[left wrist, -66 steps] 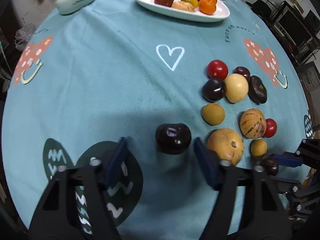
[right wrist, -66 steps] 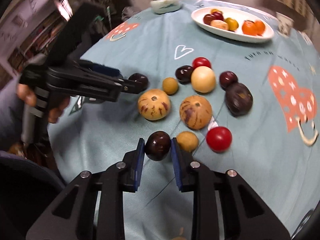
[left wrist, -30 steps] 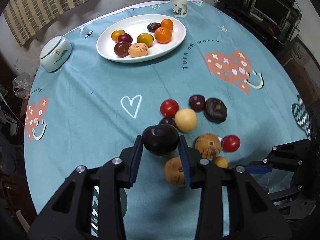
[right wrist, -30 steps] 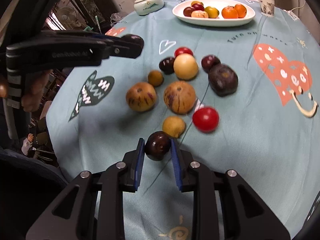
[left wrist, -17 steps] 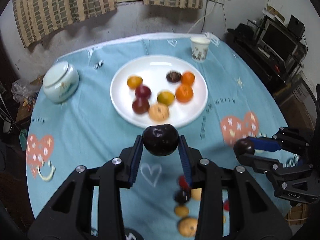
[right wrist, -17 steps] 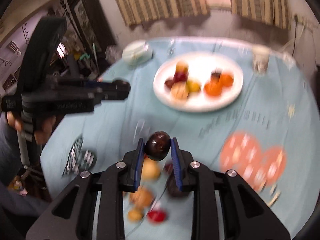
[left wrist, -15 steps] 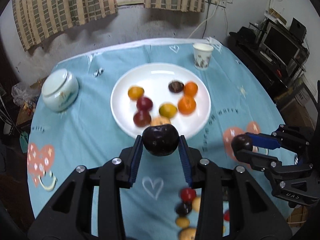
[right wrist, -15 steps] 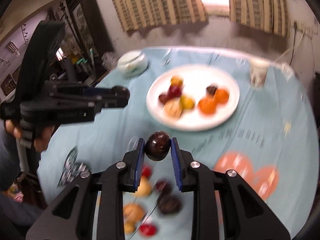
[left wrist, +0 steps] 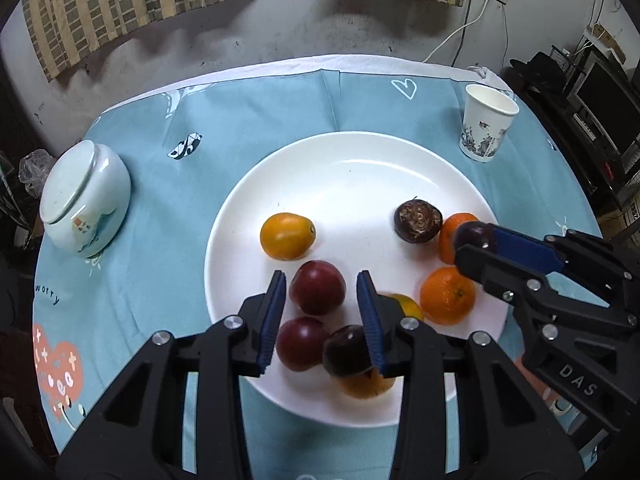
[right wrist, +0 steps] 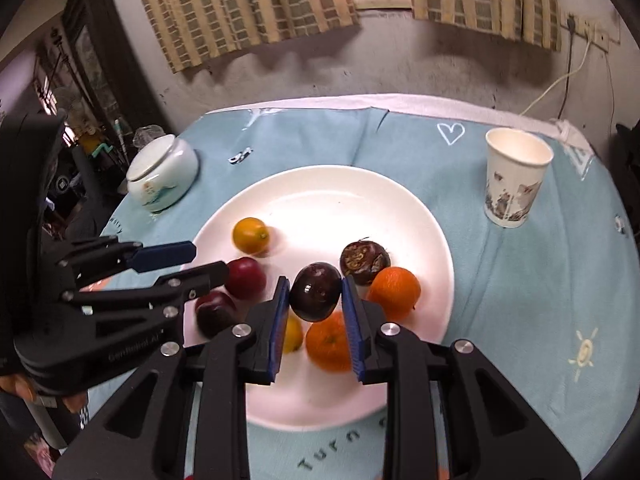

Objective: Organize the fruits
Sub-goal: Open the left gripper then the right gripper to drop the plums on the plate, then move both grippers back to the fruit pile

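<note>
At the far left a lidded ceramic jar (left wrist: 86, 204) stands on the cloth-covered surface (left wrist: 160, 280), well clear of the work. Next comes the left hand-held gripper (left wrist: 321, 292), over the near left part of the white plate (left wrist: 352, 184). Its jaws stand apart and pinch nothing. One red plum (left wrist: 317, 288) lies on the plate in the gap between them, and a blurred dark plum (left wrist: 347, 351) sits low against the inner face of its right finger, beside a second red plum (left wrist: 298, 344). That load looks delivered, so this side should lift straight up and away without nudging the pile.

To the right, the right hand-held gripper (right wrist: 316, 292) is pressed onto a small dark plum (right wrist: 315, 291), carried above the plate's middle among two oranges (right wrist: 394, 292), (right wrist: 330, 342) and a wrinkled brown fruit (right wrist: 364, 262). The step in hand is setting this plum down. It is best lowered into a bare patch until it nearly touches (round fruit rolls readily on a smooth plate), then freed by opening slowly, preferably next to the other plums so that like stays with like. The two tools are near each other, so they should go one at a time.

At the far right a paper cup (right wrist: 514, 178) stands upright near the edge.

Hard to make out:
- whether the blurred plum has settled or is rolling
- what the yellowish fruit half-hidden under the fingers are
- the loose fruit left on the surface, which lies out of both views
</note>
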Demonstrator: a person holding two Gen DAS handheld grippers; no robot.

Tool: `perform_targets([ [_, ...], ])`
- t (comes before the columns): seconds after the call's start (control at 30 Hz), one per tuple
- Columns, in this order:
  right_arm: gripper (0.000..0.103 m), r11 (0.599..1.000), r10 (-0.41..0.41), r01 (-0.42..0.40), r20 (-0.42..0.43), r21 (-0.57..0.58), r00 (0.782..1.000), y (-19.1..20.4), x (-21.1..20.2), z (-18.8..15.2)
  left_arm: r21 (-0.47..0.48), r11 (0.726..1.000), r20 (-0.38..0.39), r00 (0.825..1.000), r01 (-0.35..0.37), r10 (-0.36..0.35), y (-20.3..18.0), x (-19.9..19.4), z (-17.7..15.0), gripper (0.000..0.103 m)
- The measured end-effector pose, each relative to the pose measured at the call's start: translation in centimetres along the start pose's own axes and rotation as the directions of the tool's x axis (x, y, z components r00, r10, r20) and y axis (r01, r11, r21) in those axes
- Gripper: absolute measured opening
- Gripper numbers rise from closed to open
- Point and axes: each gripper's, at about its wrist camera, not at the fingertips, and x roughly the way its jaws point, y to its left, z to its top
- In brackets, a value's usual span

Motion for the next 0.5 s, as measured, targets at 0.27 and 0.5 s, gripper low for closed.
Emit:
perform_targets([
  [0.27, 0.03, 1.0, -0.026, 0.026, -0.058, 0.004, 0.998, 0.0, 2.6, 0.6, -0.018, 1.0, -0.009, 1.0, -0.013, 0.013, 0.6, 1.4, 0.5, 0.056],
  [0.5, 0.062, 0.999, -0.039, 0.04, -0.029, 0.018, 0.999, -0.3, 0.2, -0.1, -0.039, 0.999, 0.026, 0.999, -0.028, 0.029, 1.7, -1.4, -0.9, 0.065],
])
